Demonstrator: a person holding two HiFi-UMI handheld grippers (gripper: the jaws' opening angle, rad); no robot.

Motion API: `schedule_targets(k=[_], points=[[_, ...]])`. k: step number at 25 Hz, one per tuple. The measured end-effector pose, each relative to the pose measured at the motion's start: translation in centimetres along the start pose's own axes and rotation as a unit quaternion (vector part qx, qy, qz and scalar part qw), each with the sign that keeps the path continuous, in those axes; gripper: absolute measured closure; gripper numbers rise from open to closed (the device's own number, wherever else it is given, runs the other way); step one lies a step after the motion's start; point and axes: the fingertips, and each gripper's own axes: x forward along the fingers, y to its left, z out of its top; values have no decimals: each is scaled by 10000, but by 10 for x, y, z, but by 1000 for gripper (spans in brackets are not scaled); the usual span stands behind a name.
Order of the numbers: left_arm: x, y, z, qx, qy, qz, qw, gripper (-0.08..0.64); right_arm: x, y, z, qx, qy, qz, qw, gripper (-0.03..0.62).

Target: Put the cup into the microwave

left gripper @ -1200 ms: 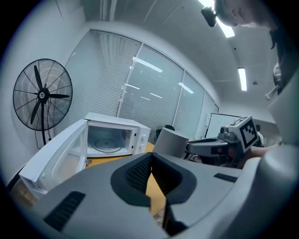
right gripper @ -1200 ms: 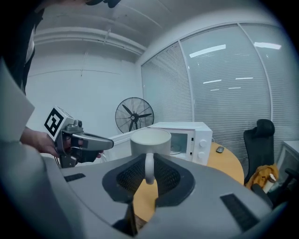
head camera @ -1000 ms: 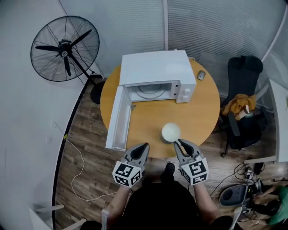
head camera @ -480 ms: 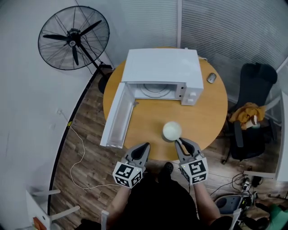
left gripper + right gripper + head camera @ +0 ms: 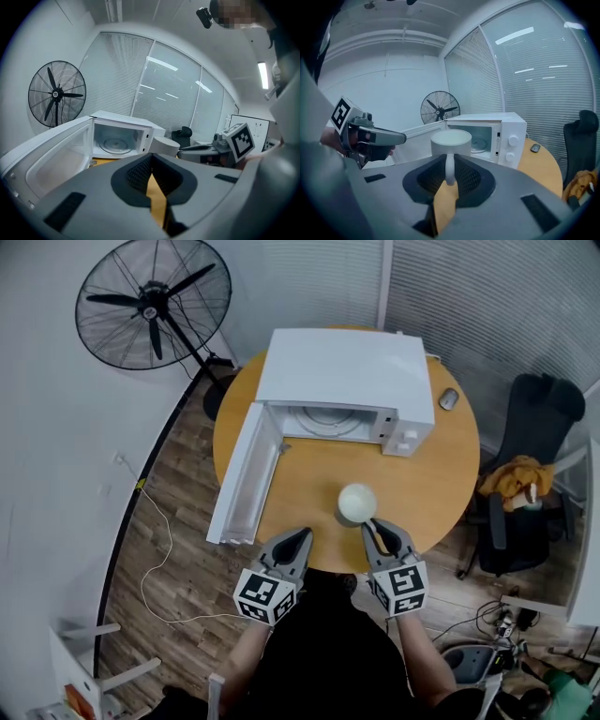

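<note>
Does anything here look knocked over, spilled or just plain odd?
Nothing really stands out. The cup is upright, its handle gripped by the right tongs, and no spill shows. The microwave door hangs wide open, which suits loading the cup.

You face a round wooden table on plank flooring — a black pedestal fan past its far-left edge, a black office chair off its right edge, blind-covered windows behind.

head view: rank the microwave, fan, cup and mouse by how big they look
1. microwave, counting its open door
2. fan, close behind, though it stands lower, on the floor
3. cup
4. mouse
</note>
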Motion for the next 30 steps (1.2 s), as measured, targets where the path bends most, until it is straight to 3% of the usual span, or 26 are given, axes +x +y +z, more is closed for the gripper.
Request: schedule_targets(k=[14, 30], points=[[55, 59, 38, 6, -206, -384, 9991, 565, 70, -28, 17, -82, 214, -434, 9988, 534], [93, 98, 32, -107, -120, -693, 9975, 565, 145, -40, 18, -37, 267, -828, 9962, 534]])
